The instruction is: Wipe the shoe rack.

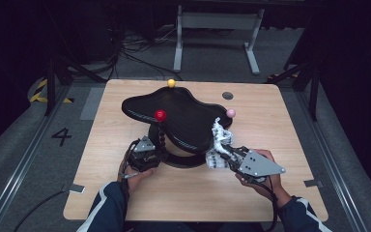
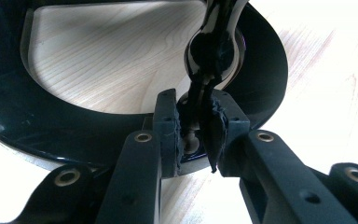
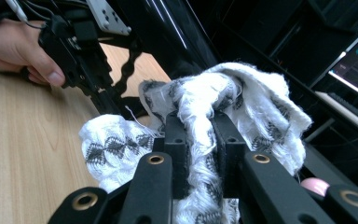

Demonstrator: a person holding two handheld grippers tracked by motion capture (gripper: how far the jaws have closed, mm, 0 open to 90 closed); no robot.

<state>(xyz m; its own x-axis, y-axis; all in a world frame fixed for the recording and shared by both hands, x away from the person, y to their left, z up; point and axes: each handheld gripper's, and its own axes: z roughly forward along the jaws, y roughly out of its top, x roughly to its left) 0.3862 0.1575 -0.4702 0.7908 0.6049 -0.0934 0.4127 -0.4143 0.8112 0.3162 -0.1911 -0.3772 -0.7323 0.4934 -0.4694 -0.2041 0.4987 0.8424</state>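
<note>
Between the pads of the right tongs [image 3: 199, 154] a bunched white cloth with a dark woven pattern [image 3: 223, 98] is clamped tight; its loose folds spill up over the jaw tips and down to either side. From above, those tongs [image 1: 227, 153] sit near the right front of the counter [image 1: 290, 125], and the cloth [image 1: 218, 140] rises from them against the right edge of a black wavy-rimmed tray [image 1: 183, 116]. That tray stands on a black ring-shaped base [image 1: 181, 160] resting on the counter. Left of it, the left tongs [image 1: 155, 155] are closed on the thin black beaded stem [image 2: 200, 109] that stands up from the ring base [image 2: 37, 126]; in the left gripper view the pads pinch the stem just above the base, with pale wood visible through the ring. A red ball [image 1: 160, 115] tops this stem. A yellow ball [image 1: 171, 83] shows at the tray's far edge and a pink ball [image 1: 230, 113] at its right edge, just above the cloth. Each hand [image 1: 136, 175] grips its tool from the near side; sleeves are dark blue
</note>
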